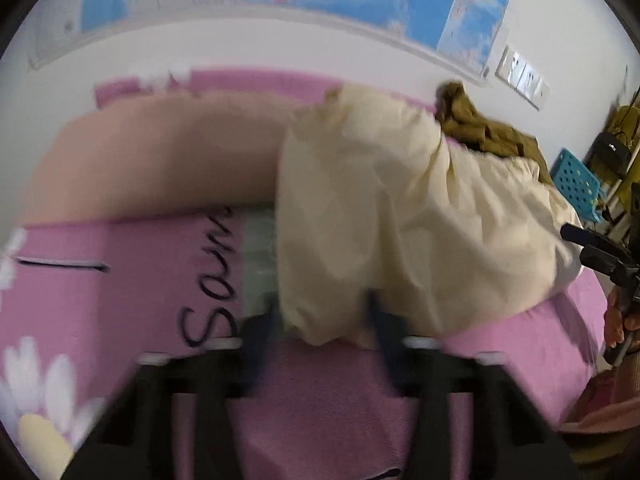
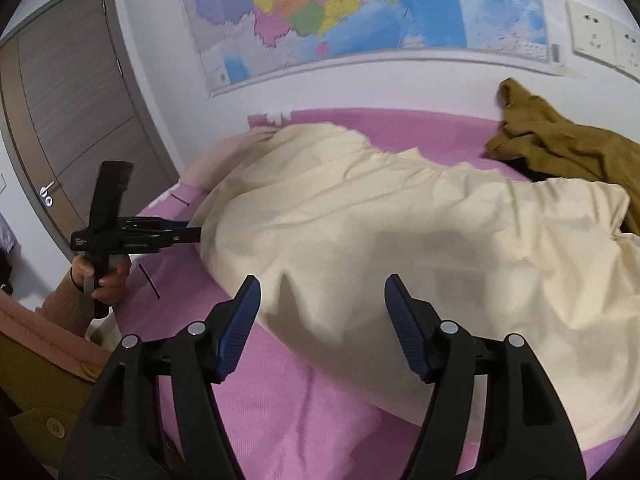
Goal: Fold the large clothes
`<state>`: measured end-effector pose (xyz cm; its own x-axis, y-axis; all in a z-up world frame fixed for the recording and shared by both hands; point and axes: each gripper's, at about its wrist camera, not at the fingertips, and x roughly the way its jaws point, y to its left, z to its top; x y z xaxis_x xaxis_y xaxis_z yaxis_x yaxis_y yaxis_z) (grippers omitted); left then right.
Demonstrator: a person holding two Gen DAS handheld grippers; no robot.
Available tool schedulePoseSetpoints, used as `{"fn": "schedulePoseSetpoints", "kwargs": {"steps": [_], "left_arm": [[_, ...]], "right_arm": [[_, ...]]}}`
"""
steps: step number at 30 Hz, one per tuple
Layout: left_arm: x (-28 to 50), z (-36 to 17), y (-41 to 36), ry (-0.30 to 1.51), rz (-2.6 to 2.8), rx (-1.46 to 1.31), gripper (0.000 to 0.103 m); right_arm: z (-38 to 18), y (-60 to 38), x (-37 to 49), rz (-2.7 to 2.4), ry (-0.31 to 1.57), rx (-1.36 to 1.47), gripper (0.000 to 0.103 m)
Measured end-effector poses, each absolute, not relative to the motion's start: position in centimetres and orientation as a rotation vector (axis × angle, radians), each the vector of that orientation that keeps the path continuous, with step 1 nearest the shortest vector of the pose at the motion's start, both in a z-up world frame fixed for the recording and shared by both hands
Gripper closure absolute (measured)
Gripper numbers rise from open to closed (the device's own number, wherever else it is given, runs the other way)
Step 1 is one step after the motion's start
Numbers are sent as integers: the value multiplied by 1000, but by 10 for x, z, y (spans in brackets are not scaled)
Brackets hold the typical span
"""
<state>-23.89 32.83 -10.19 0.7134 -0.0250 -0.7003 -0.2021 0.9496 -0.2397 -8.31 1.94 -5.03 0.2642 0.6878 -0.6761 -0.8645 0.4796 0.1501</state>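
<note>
A large cream garment [image 2: 400,232] lies spread and crumpled on the pink bed [image 2: 280,408]. My left gripper [image 1: 324,320] is at the garment's near left corner [image 1: 320,312], which sits between its blurred fingers; the cloth hides the fingertips. In the right wrist view the left gripper [image 2: 196,234] touches the garment's left edge. My right gripper [image 2: 322,300] is open, with blue pads [image 2: 240,320], and hovers over the garment's front edge without gripping it. It also shows at the right edge of the left wrist view [image 1: 592,248].
An olive-brown garment [image 2: 560,144] lies crumpled at the far right of the bed by the wall. A peach pillow [image 1: 160,156] lies at the bed's far left. A blue perforated basket [image 1: 576,180] stands beyond the bed. A map hangs on the wall [image 2: 340,8]. A door [image 2: 68,112] is at left.
</note>
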Motion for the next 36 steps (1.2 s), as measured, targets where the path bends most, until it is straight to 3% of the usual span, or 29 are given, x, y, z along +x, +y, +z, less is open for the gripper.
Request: {"fn": "schedulePoseSetpoints", "kwargs": {"steps": [1,6,8,12,16,20,30,36], "left_arm": [[-239,-103,331,768,83,-333,86],[-253,-91,343,733,32,-417,89],[-252,-92,340,761,60,-407,81],[-255,-86,327,751,178,-304,43],[-257,-82,309,749,237,-219,30],[-260,-79,297,743,236,-195,29],[-260,-84,263,757,210,-136,23],[-262,-91,254,774,166,-167,22]], "right_arm": [[-52,23,-84,1064,762,-279,39],[-51,26,-90,1064,755,-293,39],[-50,30,-95,1065,737,-319,39],[-49,42,-106,1069,692,-382,29],[-53,56,-125,1079,637,-486,23],[-64,69,-138,1062,598,-582,12],[-111,102,-154,952,470,-916,12],[-113,107,-143,922,463,-905,26]]}}
